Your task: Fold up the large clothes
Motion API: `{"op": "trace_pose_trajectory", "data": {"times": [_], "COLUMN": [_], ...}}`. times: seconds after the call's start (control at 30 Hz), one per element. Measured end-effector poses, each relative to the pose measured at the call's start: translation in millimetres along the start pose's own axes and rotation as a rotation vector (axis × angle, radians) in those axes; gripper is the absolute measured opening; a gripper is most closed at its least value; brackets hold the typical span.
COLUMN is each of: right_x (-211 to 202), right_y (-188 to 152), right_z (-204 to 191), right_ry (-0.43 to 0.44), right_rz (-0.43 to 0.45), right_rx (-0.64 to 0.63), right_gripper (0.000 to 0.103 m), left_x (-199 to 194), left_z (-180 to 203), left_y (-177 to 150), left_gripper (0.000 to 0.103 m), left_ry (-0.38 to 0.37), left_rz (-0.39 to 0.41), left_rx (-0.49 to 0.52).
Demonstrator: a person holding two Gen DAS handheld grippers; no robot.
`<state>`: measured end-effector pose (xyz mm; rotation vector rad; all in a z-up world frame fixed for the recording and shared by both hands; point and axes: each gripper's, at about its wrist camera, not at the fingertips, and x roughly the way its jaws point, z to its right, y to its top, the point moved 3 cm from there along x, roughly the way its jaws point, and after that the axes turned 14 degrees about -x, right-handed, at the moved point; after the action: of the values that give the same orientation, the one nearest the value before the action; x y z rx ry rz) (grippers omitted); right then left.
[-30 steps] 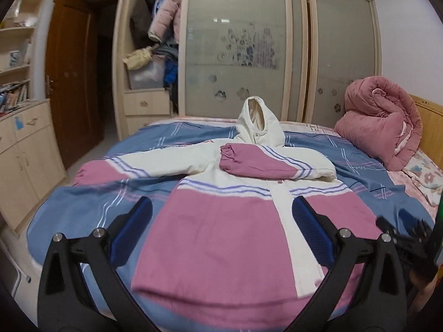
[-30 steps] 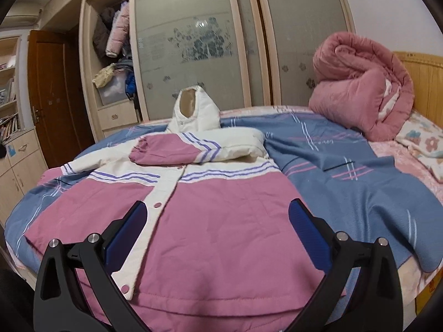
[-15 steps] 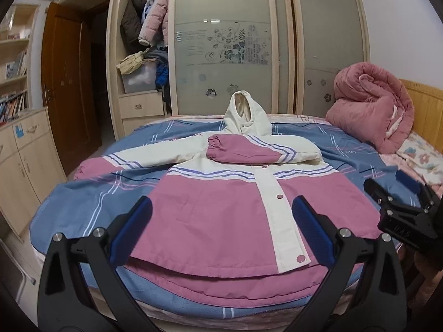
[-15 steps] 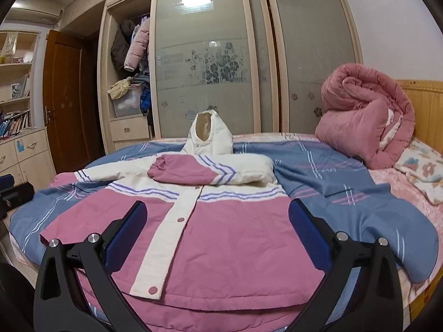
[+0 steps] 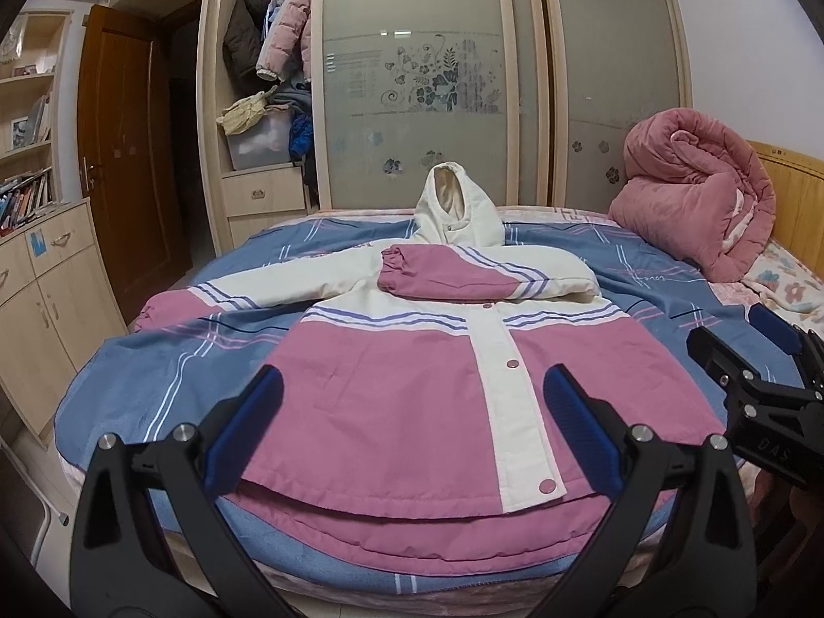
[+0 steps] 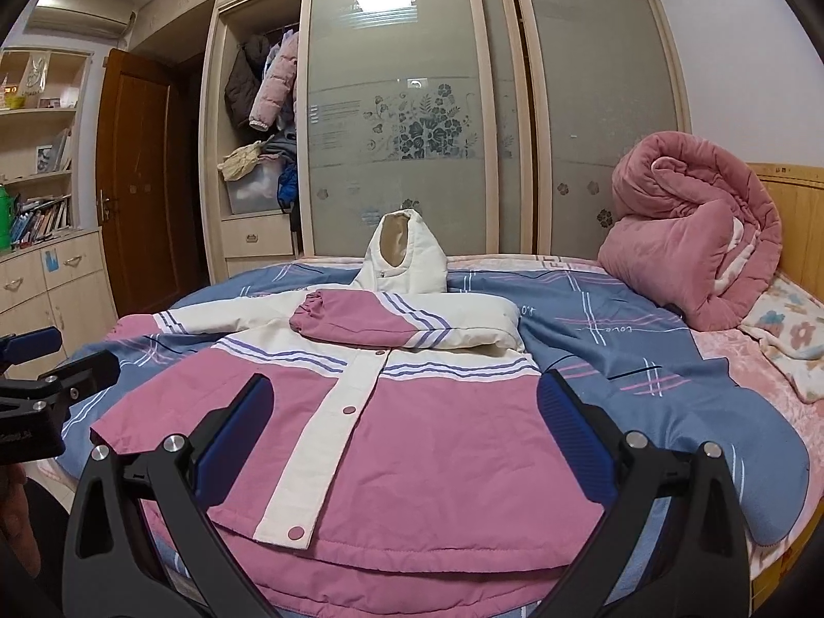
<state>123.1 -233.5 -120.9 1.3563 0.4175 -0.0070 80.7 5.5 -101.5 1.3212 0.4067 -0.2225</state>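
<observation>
— How do the two tongs stand?

— The left gripper [image 5: 412, 417] has its jaws wide apart, and nothing is between the blue pads [image 5: 247, 427]. The right gripper [image 6: 404, 425] is the same: jaws spread wide, holding nothing. Both hang in the air in front of the near edge of the bed [image 5: 129, 360], and I see no contact with cloth.

— And where is the garment?

— The jacket [image 5: 412, 360], pink with white upper part and a white button strip, lies flat with its front up on the blue plaid bedcover [image 6: 644, 360]. Its hem is nearest to the tongs and hangs a little over the bed's edge. Its white hood [image 5: 458, 216] points away, toward the wardrobe [image 6: 412, 103]. One sleeve [image 5: 463, 283] is folded across the chest, with the pink cuff at the middle. The other sleeve [image 5: 232, 293] lies stretched out to the left on the cover.

— Does one camera show more than the other?

— Yes. The left wrist view shows the stretched sleeve almost whole, to its pink end, and the right gripper appears at its right edge [image 5: 762, 376]. The right wrist view shows only a part of that sleeve, but more of the rolled pink quilt [image 6: 695, 226] and the flowered pillow [image 6: 788, 329] by the wooden headboard [image 6: 793, 206]. There the left gripper shows at the left edge [image 6: 36, 386], with a bit of a hand [image 6: 15, 515] under it.
</observation>
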Motion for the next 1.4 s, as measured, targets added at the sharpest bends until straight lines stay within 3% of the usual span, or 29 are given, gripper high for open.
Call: {"op": "trace_pose_trajectory", "data": {"times": [1.4], "right_x": [6], "right_y": [-2], "right_z": [-3], "right_ry": [0.008], "right_rz": [-0.007], "right_rx": [0.004], "right_gripper": [0.102], "left_x": [11], "left_z": [-3], "left_y": [4], "left_gripper": [0.101], "left_ry": [-0.002], "left_rz": [-0.025], "left_rx": [-0.008]}}
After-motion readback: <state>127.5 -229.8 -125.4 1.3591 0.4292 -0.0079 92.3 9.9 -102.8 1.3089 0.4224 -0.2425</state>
